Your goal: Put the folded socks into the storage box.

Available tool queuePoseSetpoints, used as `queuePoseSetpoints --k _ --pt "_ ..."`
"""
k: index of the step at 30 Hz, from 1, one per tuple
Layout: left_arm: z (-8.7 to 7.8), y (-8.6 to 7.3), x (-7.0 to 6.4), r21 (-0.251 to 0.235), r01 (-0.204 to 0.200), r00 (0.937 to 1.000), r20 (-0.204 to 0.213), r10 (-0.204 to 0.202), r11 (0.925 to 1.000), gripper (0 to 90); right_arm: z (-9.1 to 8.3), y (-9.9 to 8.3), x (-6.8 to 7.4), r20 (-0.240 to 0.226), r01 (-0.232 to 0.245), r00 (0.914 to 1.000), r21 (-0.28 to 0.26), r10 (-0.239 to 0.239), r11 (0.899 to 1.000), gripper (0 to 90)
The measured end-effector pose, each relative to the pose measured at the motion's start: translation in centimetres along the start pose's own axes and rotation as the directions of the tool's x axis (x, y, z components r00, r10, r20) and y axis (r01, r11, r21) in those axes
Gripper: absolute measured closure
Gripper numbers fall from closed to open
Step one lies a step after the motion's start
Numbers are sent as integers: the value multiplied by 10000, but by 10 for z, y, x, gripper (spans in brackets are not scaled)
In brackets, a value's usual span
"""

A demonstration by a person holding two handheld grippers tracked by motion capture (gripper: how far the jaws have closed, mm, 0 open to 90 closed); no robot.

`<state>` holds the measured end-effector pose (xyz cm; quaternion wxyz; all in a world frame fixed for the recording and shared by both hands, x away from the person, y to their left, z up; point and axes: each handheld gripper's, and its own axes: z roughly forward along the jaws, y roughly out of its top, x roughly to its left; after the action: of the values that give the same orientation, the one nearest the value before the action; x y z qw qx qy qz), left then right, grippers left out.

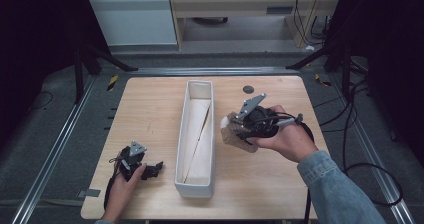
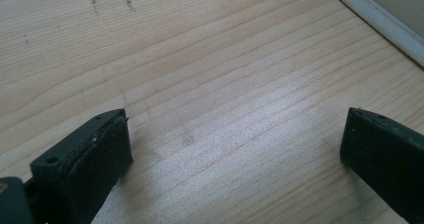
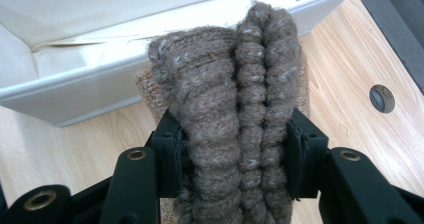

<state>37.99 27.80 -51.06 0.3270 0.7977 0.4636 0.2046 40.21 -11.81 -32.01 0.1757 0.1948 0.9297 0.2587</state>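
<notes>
My right gripper [image 3: 232, 151] is shut on a folded brown knitted cloth [image 3: 235, 99], whose ribbed folds bulge up between the two jaws. From above, that right gripper [image 1: 235, 126] holds the knitted cloth [image 1: 231, 134] just right of a long white bin [image 1: 195, 176] lying down the table's middle. The bin's near wall [image 3: 75, 96] stands right behind the cloth. My left gripper [image 1: 156, 168] rests low at the table's front left, left of the bin. In its own view the left gripper [image 2: 235, 149] is open over bare wood, nothing between its jaws.
The bin holds folded white liner panels [image 1: 197, 134]. A dark round hole [image 1: 248, 89] sits in the wooden table [image 1: 150, 104] at the back right; the hole [image 3: 382, 98] also lies right of the cloth. Cables trail off the table's right side.
</notes>
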Motion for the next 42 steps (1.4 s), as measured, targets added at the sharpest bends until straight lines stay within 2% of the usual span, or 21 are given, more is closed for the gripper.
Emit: queuePoseSetpoints --k 4,20,30,42 --pt "0 0 0 -13 5 10000 10 -5 10000 0 -5 6 3 -96 -74 9999 -95 73 9999 522" --pt "0 0 0 6 -1 10000 11 1 10000 0 -25 46 16 -247 420 9988 -355 -429 9985 523" --pt "0 0 0 7 -3 10000 12 3 10000 0 -19 71 29 -618 778 9948 -430 -804 9960 524" --pt "0 0 0 -11 22 10000 6 -22 10000 0 -7 85 42 -971 1009 9898 -398 -1044 9941 523"
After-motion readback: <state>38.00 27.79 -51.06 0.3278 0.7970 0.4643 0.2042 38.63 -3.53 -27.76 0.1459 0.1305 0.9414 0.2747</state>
